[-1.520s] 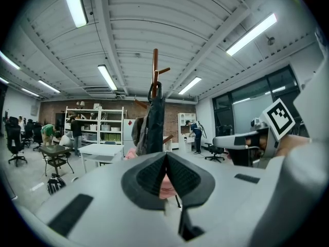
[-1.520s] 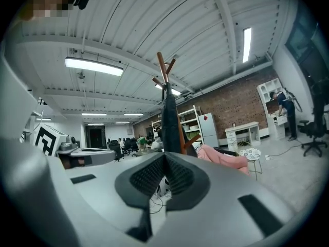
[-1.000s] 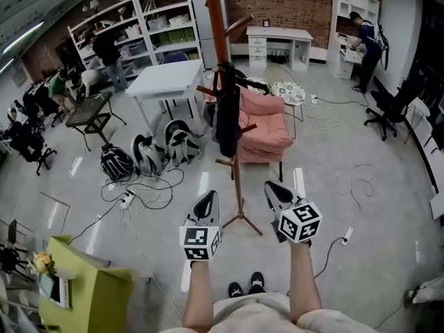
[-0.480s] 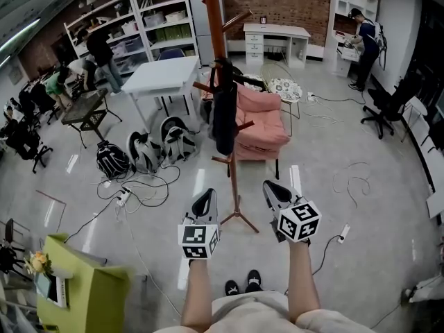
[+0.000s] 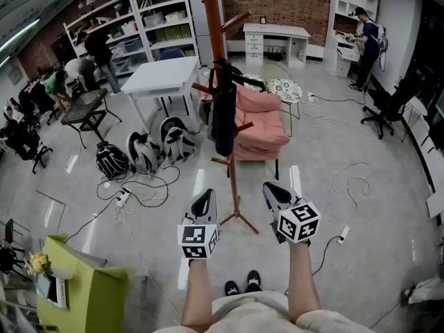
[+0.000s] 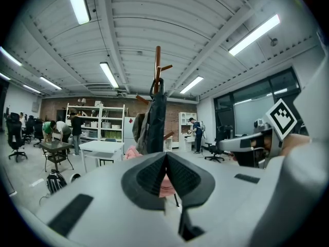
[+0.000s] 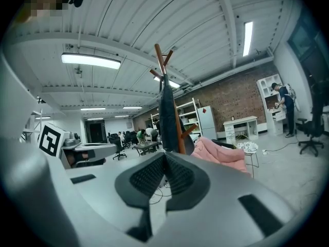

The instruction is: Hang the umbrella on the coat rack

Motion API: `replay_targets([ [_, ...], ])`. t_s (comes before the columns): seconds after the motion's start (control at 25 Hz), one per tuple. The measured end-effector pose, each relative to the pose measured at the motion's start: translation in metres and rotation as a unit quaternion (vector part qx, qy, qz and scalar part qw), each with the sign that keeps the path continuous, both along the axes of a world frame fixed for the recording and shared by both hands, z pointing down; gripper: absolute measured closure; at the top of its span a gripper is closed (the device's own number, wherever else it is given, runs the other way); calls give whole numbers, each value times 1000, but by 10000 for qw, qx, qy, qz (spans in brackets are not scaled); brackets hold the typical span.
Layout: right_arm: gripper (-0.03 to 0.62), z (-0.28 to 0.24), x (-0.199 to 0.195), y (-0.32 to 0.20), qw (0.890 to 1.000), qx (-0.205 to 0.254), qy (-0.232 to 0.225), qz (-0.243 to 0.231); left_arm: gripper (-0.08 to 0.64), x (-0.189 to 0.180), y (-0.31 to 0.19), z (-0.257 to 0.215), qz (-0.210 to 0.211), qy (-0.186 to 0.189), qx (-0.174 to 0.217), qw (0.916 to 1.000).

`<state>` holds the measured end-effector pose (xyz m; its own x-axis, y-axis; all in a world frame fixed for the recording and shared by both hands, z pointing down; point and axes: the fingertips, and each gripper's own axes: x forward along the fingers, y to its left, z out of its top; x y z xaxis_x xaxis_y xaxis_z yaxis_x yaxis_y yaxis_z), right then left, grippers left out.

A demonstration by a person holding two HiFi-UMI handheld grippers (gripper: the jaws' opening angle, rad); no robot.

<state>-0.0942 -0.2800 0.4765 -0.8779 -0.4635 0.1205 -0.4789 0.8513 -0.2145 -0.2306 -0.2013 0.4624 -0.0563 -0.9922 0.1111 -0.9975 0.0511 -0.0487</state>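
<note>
A dark folded umbrella (image 5: 224,120) hangs by its handle from a peg of the tall wooden coat rack (image 5: 220,54), which stands on the floor just ahead of me. Both grippers are held level in front of my body, short of the rack's feet. The left gripper (image 5: 207,198) is shut with nothing in it, and so is the right gripper (image 5: 272,189). In the left gripper view the umbrella (image 6: 156,122) rises above the closed left gripper (image 6: 165,156). In the right gripper view the umbrella (image 7: 167,122) stands behind the closed right gripper (image 7: 164,157).
A pink armchair (image 5: 262,120) sits right behind the rack, with a white table (image 5: 163,75) at its left. Backpacks (image 5: 149,151) and cables lie on the floor at left. A green cabinet (image 5: 87,286) is near my left side. People work at the far shelves and walls.
The head view has shifted a little, so the rack sits slightly higher in the picture. Both grippers and the umbrella keep their places.
</note>
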Motion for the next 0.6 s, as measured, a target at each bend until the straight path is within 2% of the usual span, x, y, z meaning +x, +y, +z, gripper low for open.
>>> replay_targets([
  [0.32,588,11,-19,12,9995,-162,-2,-263,552,6,-3,12,5,79,-85,9999],
  [0.6,588,11,-16,10,9994,-205,-38,-260,552,4,0,11,-72,61,-104,9999],
])
